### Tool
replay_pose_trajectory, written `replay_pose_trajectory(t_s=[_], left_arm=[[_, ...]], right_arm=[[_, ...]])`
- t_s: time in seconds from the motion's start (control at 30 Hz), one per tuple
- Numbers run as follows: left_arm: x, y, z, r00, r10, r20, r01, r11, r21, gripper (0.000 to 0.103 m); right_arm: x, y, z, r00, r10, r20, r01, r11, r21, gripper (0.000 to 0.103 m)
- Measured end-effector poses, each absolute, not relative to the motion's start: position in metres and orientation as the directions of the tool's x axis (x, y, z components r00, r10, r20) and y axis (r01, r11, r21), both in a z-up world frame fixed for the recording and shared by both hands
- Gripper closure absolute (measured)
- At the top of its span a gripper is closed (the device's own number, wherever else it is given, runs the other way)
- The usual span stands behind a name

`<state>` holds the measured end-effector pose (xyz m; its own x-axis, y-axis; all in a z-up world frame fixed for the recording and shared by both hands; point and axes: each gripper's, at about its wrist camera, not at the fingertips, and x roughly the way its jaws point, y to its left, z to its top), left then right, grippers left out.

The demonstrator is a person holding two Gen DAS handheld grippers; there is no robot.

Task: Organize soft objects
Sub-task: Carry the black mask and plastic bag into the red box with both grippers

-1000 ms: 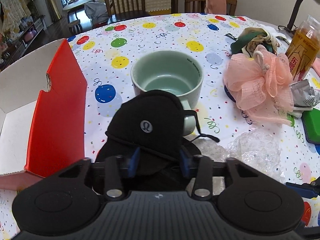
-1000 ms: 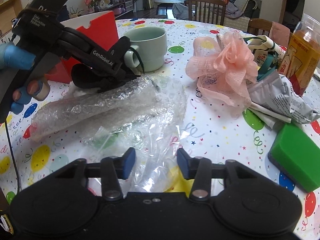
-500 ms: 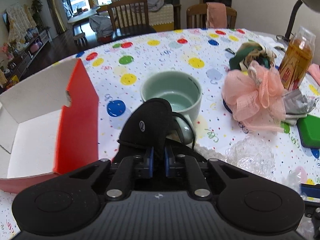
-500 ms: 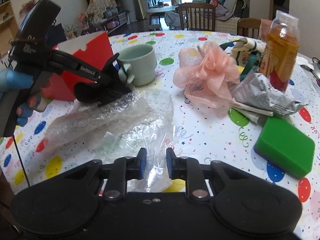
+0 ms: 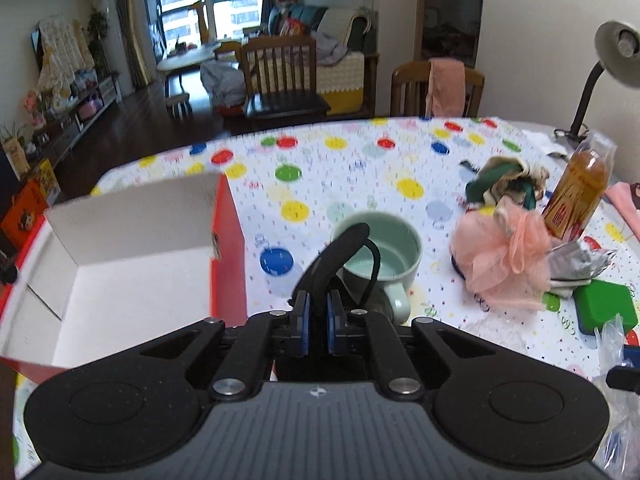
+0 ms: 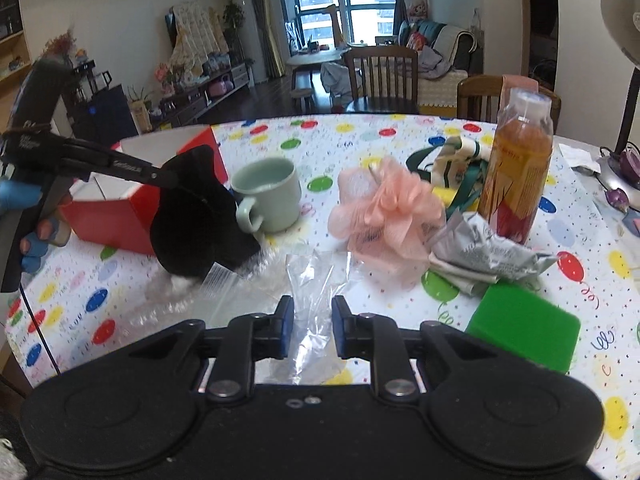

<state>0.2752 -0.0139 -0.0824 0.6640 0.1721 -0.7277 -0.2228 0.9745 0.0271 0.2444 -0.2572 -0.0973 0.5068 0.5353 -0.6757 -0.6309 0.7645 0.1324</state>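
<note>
Home dining-living room, wooden chairs (image 5: 280, 76), sofa (image 5: 340, 52), balloon-print tablecloth (image 5: 360, 168)

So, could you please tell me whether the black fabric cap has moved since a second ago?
Yes. The black fabric cap, clamped in the left gripper, has been lifted off the bubble wrap and hangs beside the pale green mug.

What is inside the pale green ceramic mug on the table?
The pale green ceramic mug shows only bare glazed bottom and wall. The black fabric cap, clamped in the left tongs, covers the mug's near left part, so that portion cannot be checked.
</note>
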Motion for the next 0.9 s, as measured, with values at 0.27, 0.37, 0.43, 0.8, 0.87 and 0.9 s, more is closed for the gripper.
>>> replay_pose_trajectory(t_s=[0.27,0.37,0.43,0.8,0.87,0.9], left_arm=[[0.255,-0.015,-0.047,0.716,0.181,-0.674,-0.206,0.978,0.044,0.095],[0.247,-0.013,-0.034,0.732,0.182,-0.657,-0.211,0.977,0.036,0.095],[0.241,-0.01,-0.026,0.741,0.186,-0.645,-0.215,0.976,0.034,0.095],[0.223,0.031,0.013,0.769,0.162,-0.618,-0.213,0.977,-0.009,0.095],[0.223,0.041,0.018,0.776,0.154,-0.612,-0.204,0.979,-0.012,0.095],[0.222,0.047,0.022,0.779,0.15,-0.608,-0.2,0.98,-0.014,0.095]], right_arm=[[0.246,-0.25,-0.074,0.514,0.56,-0.65,-0.658,0.743,0.119,0.084],[0.249,-0.245,-0.066,0.506,0.577,-0.641,-0.671,0.73,0.127,0.084],[0.252,-0.241,-0.06,0.498,0.589,-0.637,-0.681,0.72,0.133,0.084],[0.254,-0.189,-0.032,0.467,0.619,-0.632,-0.735,0.669,0.112,0.084],[0.255,-0.175,-0.027,0.466,0.616,-0.635,-0.736,0.668,0.109,0.084],[0.255,-0.168,-0.025,0.462,0.618,-0.636,-0.737,0.667,0.113,0.084]])
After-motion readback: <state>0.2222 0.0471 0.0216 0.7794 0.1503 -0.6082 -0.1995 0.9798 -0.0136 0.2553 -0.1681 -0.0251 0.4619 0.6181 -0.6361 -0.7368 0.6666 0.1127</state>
